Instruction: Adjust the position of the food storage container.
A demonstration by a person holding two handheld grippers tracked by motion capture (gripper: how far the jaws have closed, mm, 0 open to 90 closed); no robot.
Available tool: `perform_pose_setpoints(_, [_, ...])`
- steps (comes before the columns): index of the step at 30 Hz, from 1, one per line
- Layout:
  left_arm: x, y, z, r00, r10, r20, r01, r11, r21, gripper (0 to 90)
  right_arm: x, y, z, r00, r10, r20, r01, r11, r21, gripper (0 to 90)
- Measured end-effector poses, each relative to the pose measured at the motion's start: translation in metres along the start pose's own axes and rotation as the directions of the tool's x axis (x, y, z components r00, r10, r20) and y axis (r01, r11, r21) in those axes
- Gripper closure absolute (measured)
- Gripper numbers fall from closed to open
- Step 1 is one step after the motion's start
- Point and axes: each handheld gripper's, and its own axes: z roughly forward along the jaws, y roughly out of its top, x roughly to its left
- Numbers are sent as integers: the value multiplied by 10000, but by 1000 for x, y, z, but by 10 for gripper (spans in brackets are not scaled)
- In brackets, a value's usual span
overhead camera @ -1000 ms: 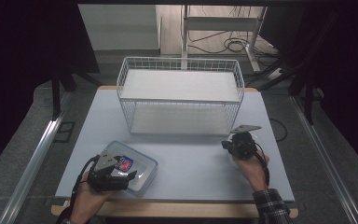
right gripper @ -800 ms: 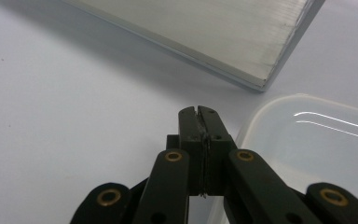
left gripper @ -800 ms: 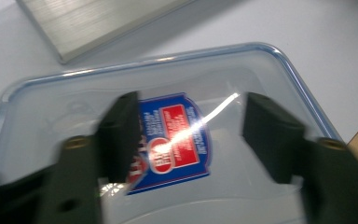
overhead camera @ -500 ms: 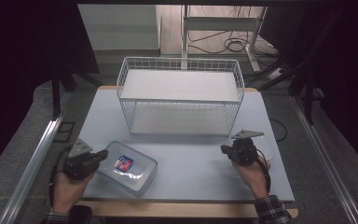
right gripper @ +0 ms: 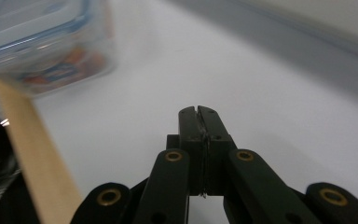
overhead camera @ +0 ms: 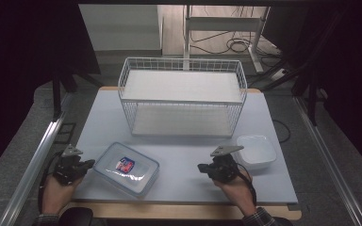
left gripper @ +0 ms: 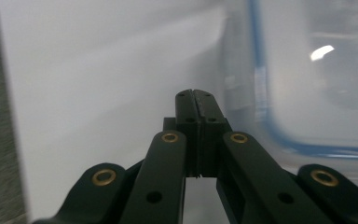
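Note:
A clear lidded container [overhead camera: 126, 168] with a blue seal and a colourful label lies on the white table [overhead camera: 184, 153] at the front left. My left gripper [overhead camera: 90, 164] is just left of it, jaws shut and empty, pointing at its left edge. In the left gripper view the shut jaws [left gripper: 196, 95] hover over bare table, with the container [left gripper: 317, 88] to the right. My right gripper [overhead camera: 201, 166] is at the front right, shut on nothing and pointing left. The right gripper view shows its closed jaws [right gripper: 198, 112] and the blurred container [right gripper: 42, 42] farther off.
A white wire basket [overhead camera: 181, 94] with two shelves stands at the back middle of the table. A small white square dish [overhead camera: 256, 150] sits just right of my right hand. The table's wooden front edge [right gripper: 32, 154] runs close by.
My left gripper pulled off the container's near-left corner and moved left, now shut. My right gripper slid left and toward the front edge, uncovering the white dish.

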Motion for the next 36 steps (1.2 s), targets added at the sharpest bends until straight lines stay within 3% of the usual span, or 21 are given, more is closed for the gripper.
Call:
perform_pose_setpoints(2, [-6,1,0,9993,96,-351,-93,9999,102,900,11,0,6,9993,-258,-285,262,9995,147,884])
perform_pose_setpoints(6, [-11,2,1,9999,-134,-2,134,9999,94,900,28,-1,15,9948,-336,-964,369,9988,326,884])
perform_pose_setpoints(8, [-19,5,4,10000,26,50,-27,9999,171,900,35,-2,19,9900,-155,-1401,218,9988,433,884])
perform_pose_setpoints(13, [-46,14,13,9972,472,586,-491,9983,310,900,48,-4,30,9850,-301,-1697,426,9966,704,884])
perform_pose_setpoints(17, [-73,22,22,9923,879,871,-912,9952,344,900,48,-8,27,9911,-142,-1324,255,9961,847,877])
perform_pose_setpoints(19, [-85,26,25,9908,1155,710,-1191,9916,494,900,43,-10,22,9950,17,-994,69,9963,857,876])
perform_pose_setpoints(24, [-103,32,33,9836,1339,1210,-1404,9890,464,900,24,-16,5,9988,458,-191,-444,9966,698,884])
perform_pose_setpoints(27, [-115,35,38,9782,1529,1405,-1606,9860,447,900,9,-19,-2,9974,617,364,-638,9961,608,886])
perform_pose_setpoints(36, [-134,36,42,9640,1774,1981,-1864,9821,277,900,-9,-21,-9,9906,758,1141,-817,9955,479,887])
